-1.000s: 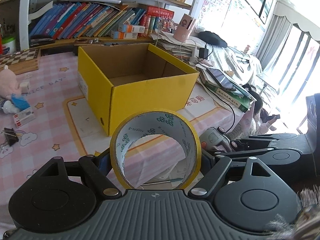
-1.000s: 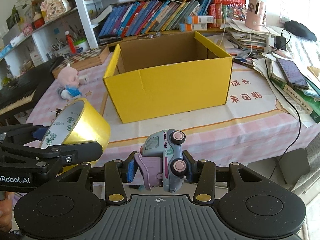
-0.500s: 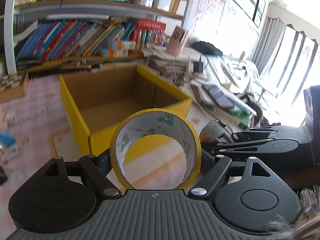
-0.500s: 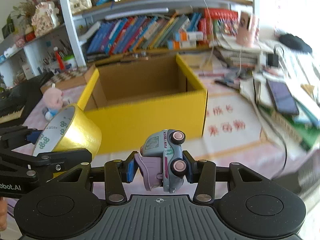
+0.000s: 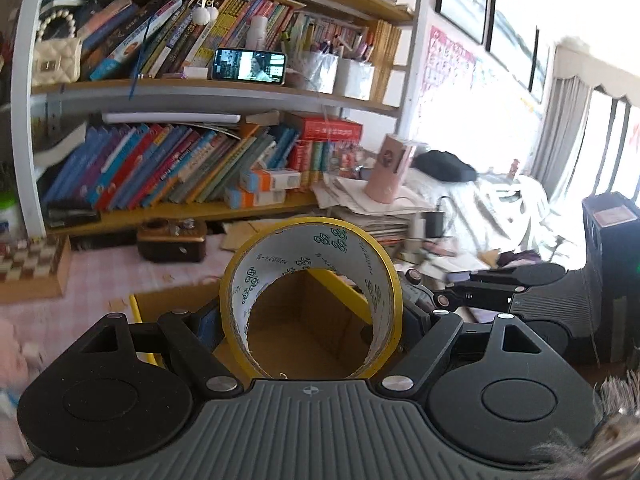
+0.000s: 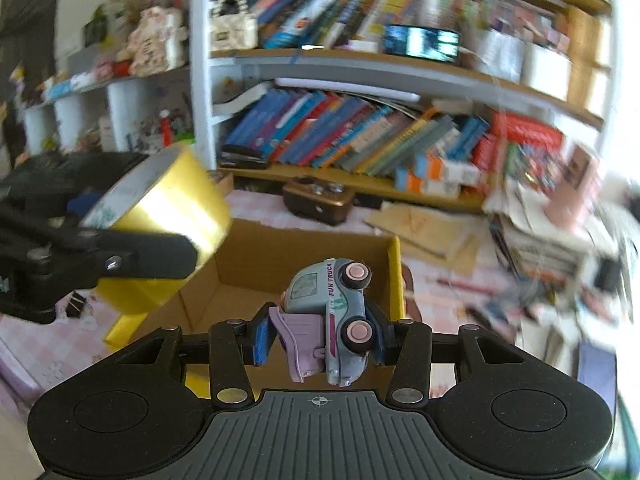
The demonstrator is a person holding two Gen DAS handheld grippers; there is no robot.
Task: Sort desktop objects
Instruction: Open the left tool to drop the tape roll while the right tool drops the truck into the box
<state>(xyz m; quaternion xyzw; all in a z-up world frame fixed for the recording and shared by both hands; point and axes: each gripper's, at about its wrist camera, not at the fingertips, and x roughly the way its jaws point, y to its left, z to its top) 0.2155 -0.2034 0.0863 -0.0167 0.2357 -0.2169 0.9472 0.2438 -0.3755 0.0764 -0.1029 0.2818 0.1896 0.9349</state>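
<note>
My left gripper (image 5: 311, 320) is shut on a roll of yellow tape (image 5: 362, 252), held upright with its hole facing the camera. Through the hole I see the brown inside of the open yellow cardboard box (image 5: 138, 312), which lies just below. In the right wrist view the tape roll (image 6: 172, 216) hangs over the box's left wall. My right gripper (image 6: 320, 332) is shut on a grey-blue toy truck (image 6: 344, 312) with pink wheels, tipped on its side, over the box's (image 6: 394, 276) open interior.
A brown wooden box (image 5: 172, 240) and a checkered board (image 5: 36, 268) sit behind the yellow box on the pink checked tablecloth. Bookshelves (image 5: 192, 92) rise at the back. Piled papers, a pink cup (image 5: 390, 172) and cables crowd the right side. A black binder clip (image 6: 76, 304) lies left.
Both grippers have moved forward and up, from in front of the yellow box to over its open top. Each keeps its grip; the right wrist view has rolled and blurred.
</note>
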